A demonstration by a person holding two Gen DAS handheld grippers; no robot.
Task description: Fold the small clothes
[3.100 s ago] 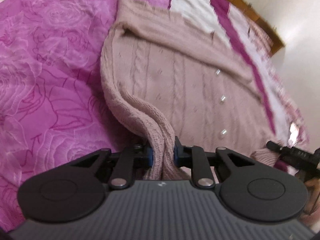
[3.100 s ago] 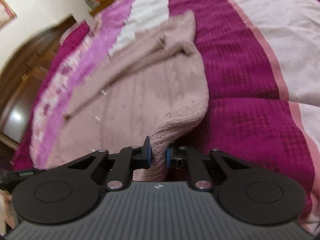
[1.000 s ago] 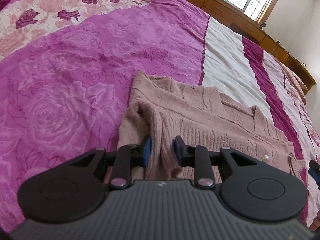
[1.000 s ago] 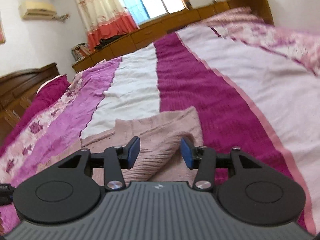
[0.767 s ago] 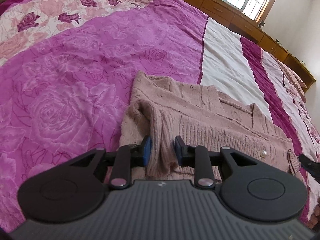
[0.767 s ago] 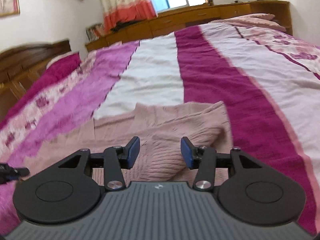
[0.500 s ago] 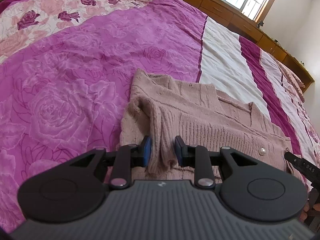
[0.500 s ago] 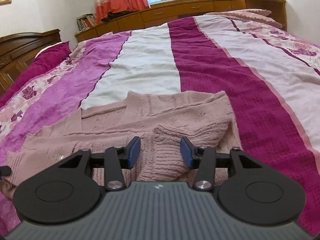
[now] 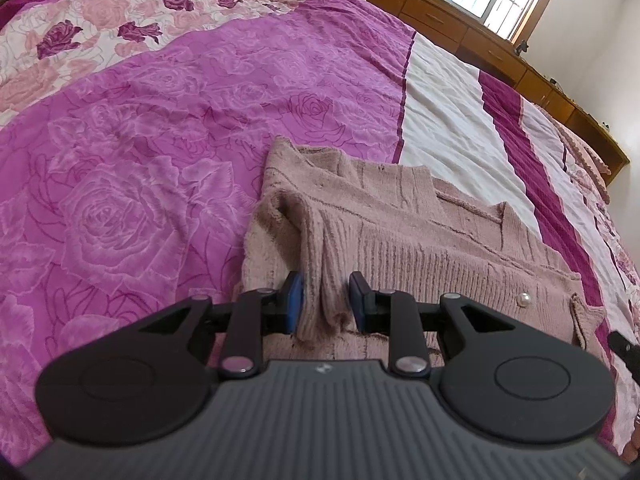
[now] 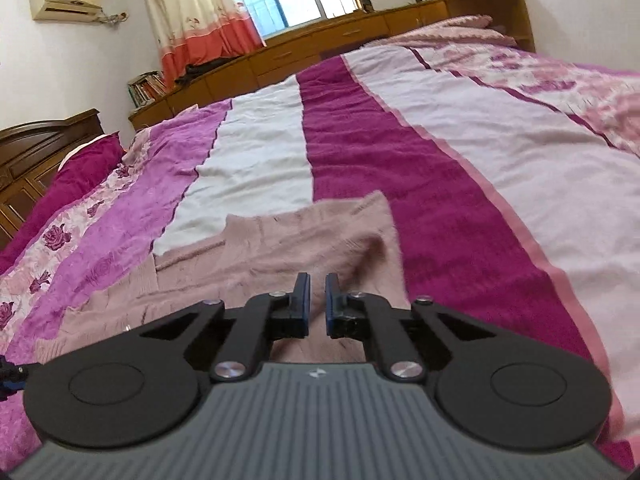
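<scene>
A dusty-pink knit sweater [image 9: 420, 248] with a pearl button [image 9: 523, 300] lies folded over on the bed. In the left wrist view my left gripper [image 9: 326, 300] is shut on a bunched ribbed fold at the sweater's near left edge. In the right wrist view the sweater [image 10: 280, 256] spreads out below my right gripper [image 10: 317, 296]. Its blue pads stand almost together above the sweater's right end. I see nothing pinched between them. The tip of the right gripper [image 9: 624, 348] shows at the right edge of the left wrist view.
The bedspread [image 9: 160, 140] has magenta rose, white and dark pink stripes [image 10: 440, 200] and runs far beyond the sweater. Low wooden cabinets [image 10: 320, 44] line the wall under a curtained window. A dark headboard [image 10: 32, 152] stands at the left.
The right gripper's jaws went from wide apart around a sweater fold to nearly together, and its view shifted over the sweater's right end. The left gripper kept its hold and place.
</scene>
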